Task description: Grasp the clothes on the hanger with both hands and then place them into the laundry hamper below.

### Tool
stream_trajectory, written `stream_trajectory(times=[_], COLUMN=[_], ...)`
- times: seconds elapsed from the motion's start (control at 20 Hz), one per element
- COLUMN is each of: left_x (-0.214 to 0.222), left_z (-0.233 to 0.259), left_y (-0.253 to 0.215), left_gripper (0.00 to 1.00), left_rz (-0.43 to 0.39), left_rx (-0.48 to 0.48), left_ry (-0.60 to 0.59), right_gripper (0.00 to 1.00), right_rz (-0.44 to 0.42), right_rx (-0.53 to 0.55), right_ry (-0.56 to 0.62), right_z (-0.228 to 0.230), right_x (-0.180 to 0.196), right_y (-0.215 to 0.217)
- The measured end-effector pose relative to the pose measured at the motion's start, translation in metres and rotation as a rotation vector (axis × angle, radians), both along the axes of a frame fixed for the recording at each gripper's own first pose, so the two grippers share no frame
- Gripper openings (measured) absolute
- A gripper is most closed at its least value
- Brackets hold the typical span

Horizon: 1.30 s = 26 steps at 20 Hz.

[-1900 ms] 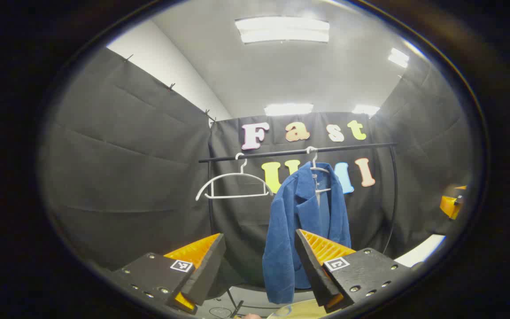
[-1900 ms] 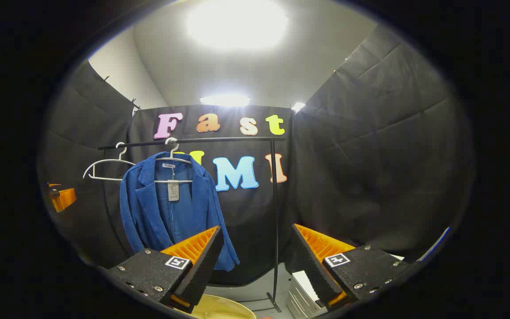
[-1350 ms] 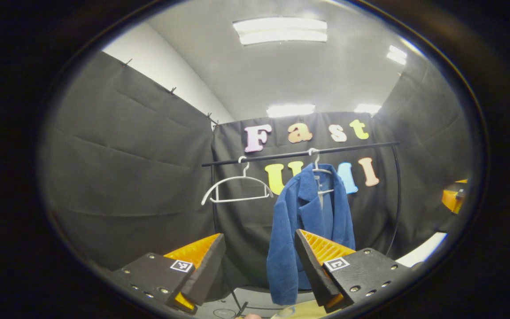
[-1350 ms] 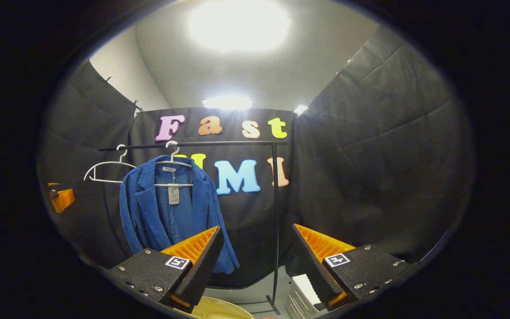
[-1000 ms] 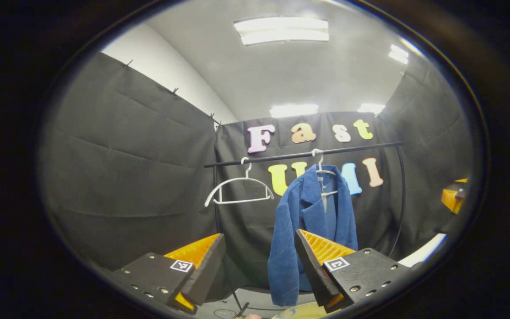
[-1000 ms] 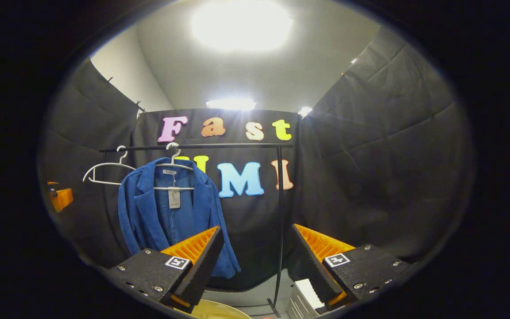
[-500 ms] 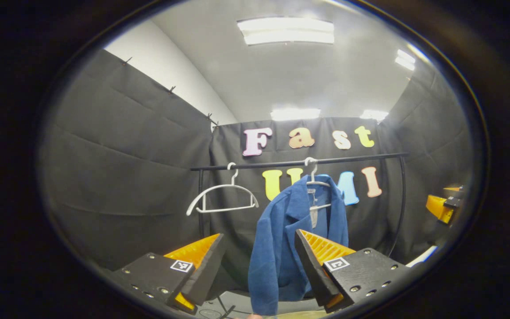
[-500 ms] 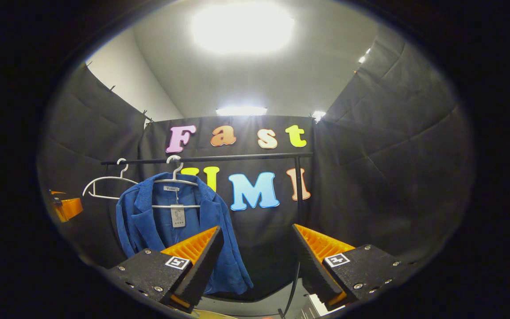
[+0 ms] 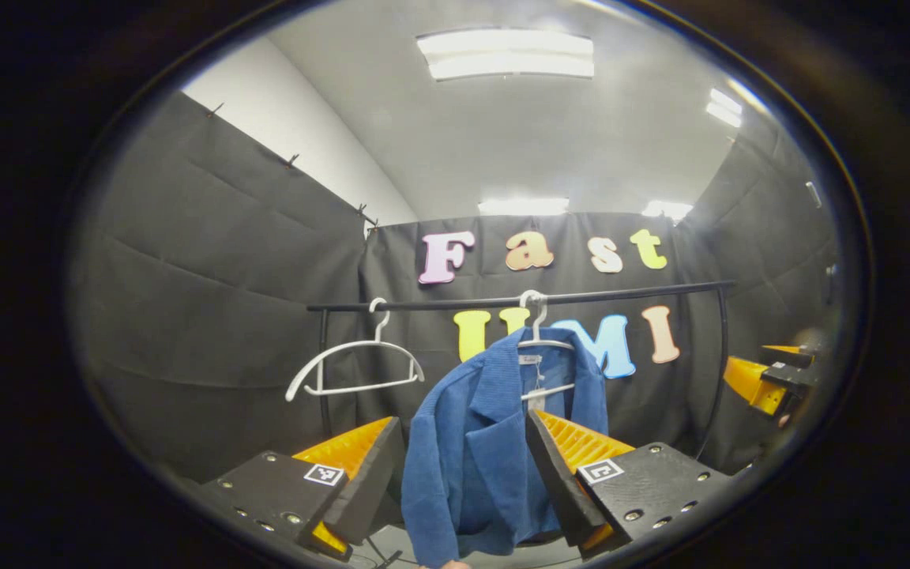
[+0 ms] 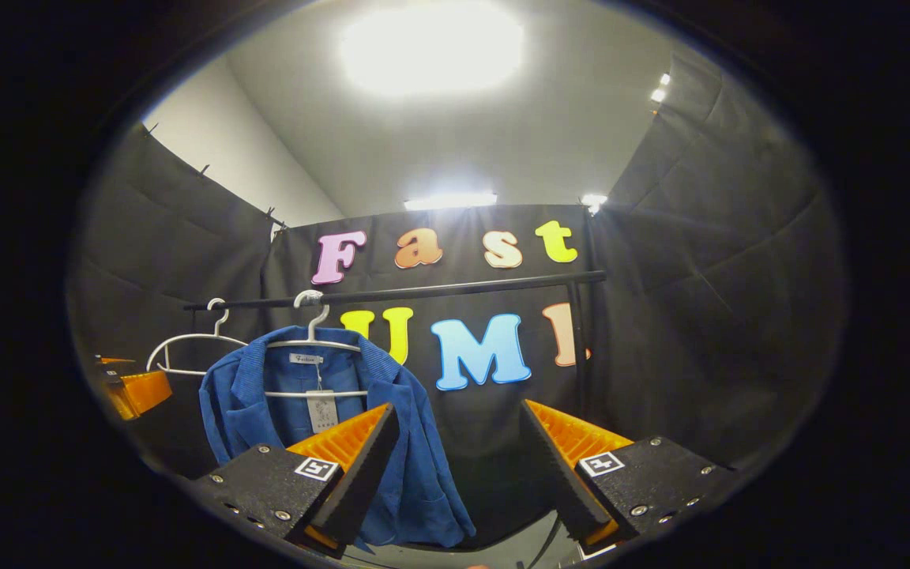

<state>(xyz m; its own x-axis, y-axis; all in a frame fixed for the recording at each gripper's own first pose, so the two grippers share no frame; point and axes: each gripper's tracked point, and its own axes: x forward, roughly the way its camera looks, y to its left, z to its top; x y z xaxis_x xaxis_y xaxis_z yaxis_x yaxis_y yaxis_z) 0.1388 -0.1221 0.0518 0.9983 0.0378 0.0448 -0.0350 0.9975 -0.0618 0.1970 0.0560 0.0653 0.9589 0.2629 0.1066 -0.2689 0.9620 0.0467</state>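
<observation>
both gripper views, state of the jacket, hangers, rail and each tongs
blue jacket: hanging on a white hanger, front open, ungrasped
empty white hanger: bare, hooked on the rail
black rail: carries both hangers
left tongs: open, holding nothing
right tongs: open, holding nothing

No legible print on the garment or the tools.

The blue jacket carries a small white neck label with a pale hang tag just beside it at its 6 o'clock; the print on both is too small to make out. The fingers of the left gripper and the right gripper each bear a square black-and-white coded marker, at about 7 and 5 o'clock in each view: patterns, with no letters or numbers to read.
</observation>
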Motion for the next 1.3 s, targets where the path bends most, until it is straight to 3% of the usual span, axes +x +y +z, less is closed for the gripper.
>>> stream_trajectory(times=[0.6, 1.3], left_x=[0.086, 0.155], left_z=[-0.026, -0.108], left_y=[-0.048, -0.033], left_gripper=[0.90, 0.91], left_rz=[0.002, 0.143], left_rx=[0.023, 0.049], left_ry=[0.045, 0.189], right_gripper=[0.94, 0.94], right_rz=[0.149, 0.261], right_rx=[0.043, 0.070], right_ry=[0.020, 0.118], right_z=[0.000, -0.048], right_x=[0.078, 0.163], right_y=[0.060, 0.130])
